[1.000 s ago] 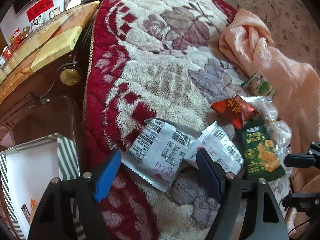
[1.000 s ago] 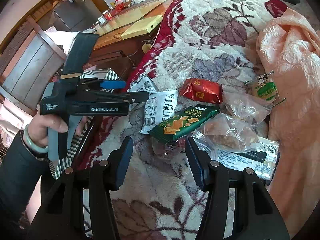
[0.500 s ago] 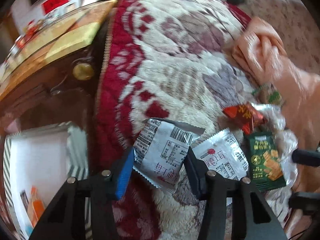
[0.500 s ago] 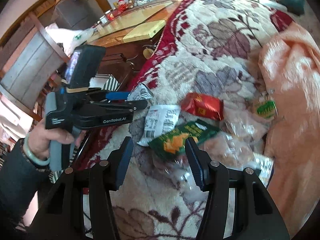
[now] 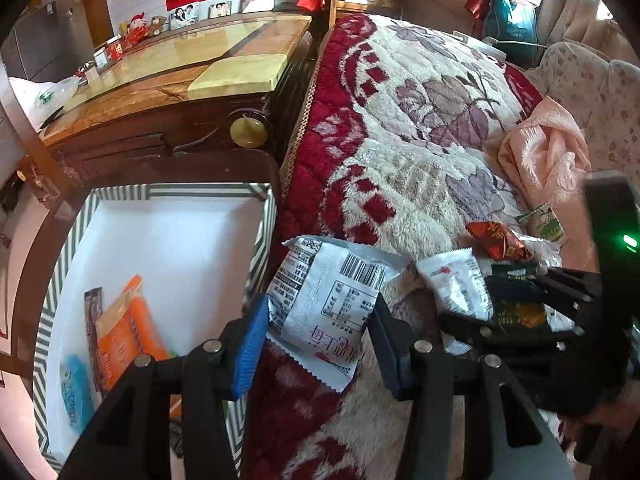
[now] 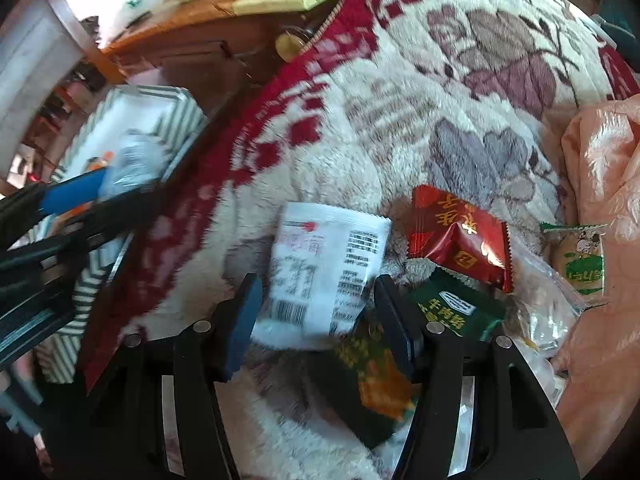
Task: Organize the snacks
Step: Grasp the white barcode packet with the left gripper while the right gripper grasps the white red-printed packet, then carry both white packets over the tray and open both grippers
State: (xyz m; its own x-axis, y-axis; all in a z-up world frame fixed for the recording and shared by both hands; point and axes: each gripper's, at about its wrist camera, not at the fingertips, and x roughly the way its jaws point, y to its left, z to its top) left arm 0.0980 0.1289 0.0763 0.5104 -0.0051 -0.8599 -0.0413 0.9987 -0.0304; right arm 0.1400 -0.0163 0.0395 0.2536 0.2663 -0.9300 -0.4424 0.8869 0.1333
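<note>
Lying on the blanket (image 6: 460, 92) are two white packets, one red, two green. The left gripper (image 5: 316, 332) pinches one white packet (image 5: 328, 300), tilted downward. The right gripper (image 6: 316, 316), jaws just widening, straddles the other white packet (image 6: 324, 268) without squeezing.

Both grippers angling steeply downward, side by side

The left gripper (image 5: 318, 336) is pointing down with its jaws partly closed, the pads pressing on both sides of a white snack packet (image 5: 328, 300) and holding it lifted. The right gripper (image 6: 318, 320) is also tilting down just beside it, its jaws having just been opening; they are standing apart around a second white packet (image 6: 324, 268) without visibly pressing on it. In the left wrist view the right gripper's black body is showing at the right edge, close to the left one.
</note>
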